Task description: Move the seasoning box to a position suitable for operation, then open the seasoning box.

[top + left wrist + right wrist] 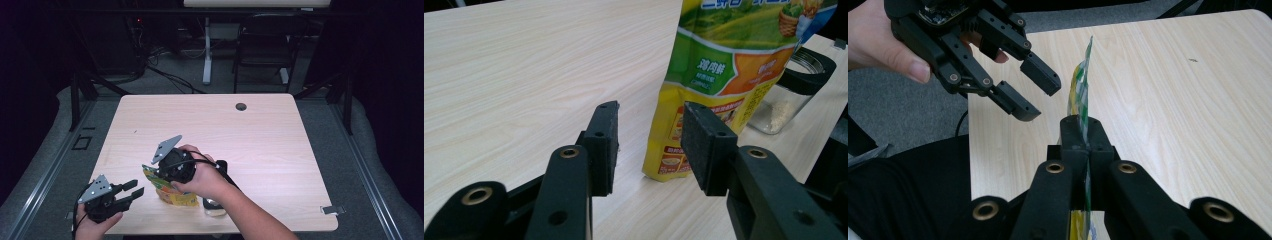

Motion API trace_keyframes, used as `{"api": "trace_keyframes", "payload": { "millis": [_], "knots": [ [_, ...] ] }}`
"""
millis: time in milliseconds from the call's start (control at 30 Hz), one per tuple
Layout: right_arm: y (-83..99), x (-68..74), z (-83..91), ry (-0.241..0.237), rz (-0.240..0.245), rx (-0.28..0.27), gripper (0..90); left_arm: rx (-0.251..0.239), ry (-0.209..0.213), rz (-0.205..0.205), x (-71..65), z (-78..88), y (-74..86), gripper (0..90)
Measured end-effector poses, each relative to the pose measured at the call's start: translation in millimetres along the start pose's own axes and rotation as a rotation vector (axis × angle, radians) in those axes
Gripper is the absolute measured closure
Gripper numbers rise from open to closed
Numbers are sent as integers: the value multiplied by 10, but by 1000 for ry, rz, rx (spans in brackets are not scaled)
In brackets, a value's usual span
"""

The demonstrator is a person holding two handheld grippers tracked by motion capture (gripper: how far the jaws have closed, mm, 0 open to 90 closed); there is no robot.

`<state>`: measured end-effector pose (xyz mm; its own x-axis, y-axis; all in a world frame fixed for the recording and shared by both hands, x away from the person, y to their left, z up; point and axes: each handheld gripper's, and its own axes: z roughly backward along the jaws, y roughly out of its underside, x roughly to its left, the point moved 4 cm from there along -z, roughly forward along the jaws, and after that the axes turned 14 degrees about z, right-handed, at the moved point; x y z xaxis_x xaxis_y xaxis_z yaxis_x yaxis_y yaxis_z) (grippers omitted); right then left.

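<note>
Dark floor, a chair and tangled cables lie beyond a pale wooden desk (260, 130) with a round cable hole near its far edge. Near the desk's front edge the right gripper (1082, 131) has its jaws pressed together on the top edge of a yellow-and-green food pouch (719, 75); seen along those jaws, the thin pouch edge rises straight out from between the pads. In the high view the right hand (202, 175) covers most of that gripper, with the pouch (165, 189) standing upright beneath it. The left gripper (649, 145) hangs just beside the pouch with its jaws apart and nothing between them; the pouch's lower part stands a little ahead of its right pad, not touching. Behind the pouch, as the left gripper looks, stands a clear glass jar (791, 95) with a black band at its mouth and a pale powder in its bottom.
</note>
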<state>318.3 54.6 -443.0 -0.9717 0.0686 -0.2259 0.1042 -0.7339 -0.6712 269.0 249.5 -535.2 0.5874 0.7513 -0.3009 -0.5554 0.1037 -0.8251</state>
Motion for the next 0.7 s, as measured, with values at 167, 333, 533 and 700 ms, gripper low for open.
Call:
{"api": "trace_keyframes", "payload": {
  "millis": [167,333,533,700],
  "knots": [
    [15,-16,65,8,-22,-43,900,5,15,-19,-24,-31,11,531],
    [23,-34,145,18,-37,-73,900,15,20,-12,-26,-63,36,516],
    [39,-29,212,22,-33,-79,900,9,30,4,-21,-75,44,516],
    [45,-45,258,30,-50,-101,900,17,40,7,-24,-83,46,515]
  ]
}}
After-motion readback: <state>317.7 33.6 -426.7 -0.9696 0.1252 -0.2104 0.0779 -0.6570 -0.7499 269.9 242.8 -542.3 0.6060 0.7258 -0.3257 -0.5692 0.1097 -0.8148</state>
